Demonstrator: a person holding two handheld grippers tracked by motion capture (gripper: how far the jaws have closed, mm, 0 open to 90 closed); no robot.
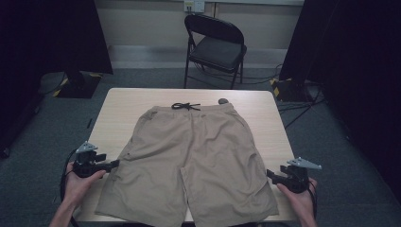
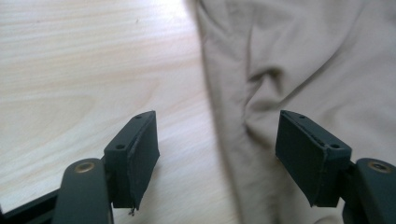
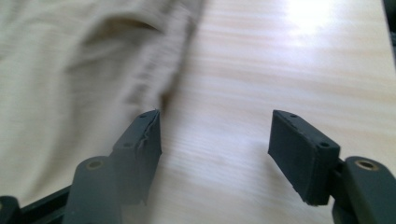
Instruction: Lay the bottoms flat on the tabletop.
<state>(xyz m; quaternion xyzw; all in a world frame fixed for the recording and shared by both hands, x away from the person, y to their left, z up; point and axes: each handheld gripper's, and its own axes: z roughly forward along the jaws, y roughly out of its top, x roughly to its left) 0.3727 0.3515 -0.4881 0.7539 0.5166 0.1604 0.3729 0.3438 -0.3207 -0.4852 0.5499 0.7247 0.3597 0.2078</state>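
A pair of tan shorts [image 1: 194, 156] lies flat on the light wooden table [image 1: 123, 106], waistband and black drawstring [image 1: 185, 106] at the far side. My left gripper [image 1: 115, 164] hovers at the outer seam of the left leg, jaws open; the left gripper view has the seam edge [image 2: 224, 116] running between the spread pads without touching them. My right gripper [image 1: 269, 174] is at the right leg's outer edge, jaws open over bare wood [image 3: 224, 154], the cloth [image 3: 70, 93] lying just left of them.
A black folding chair [image 1: 216, 47] stands beyond the table's far edge. A small dark object [image 1: 222, 100] rests by the waistband. Dark stands and cables flank the table on the carpet. The shorts' hems reach the table's near edge.
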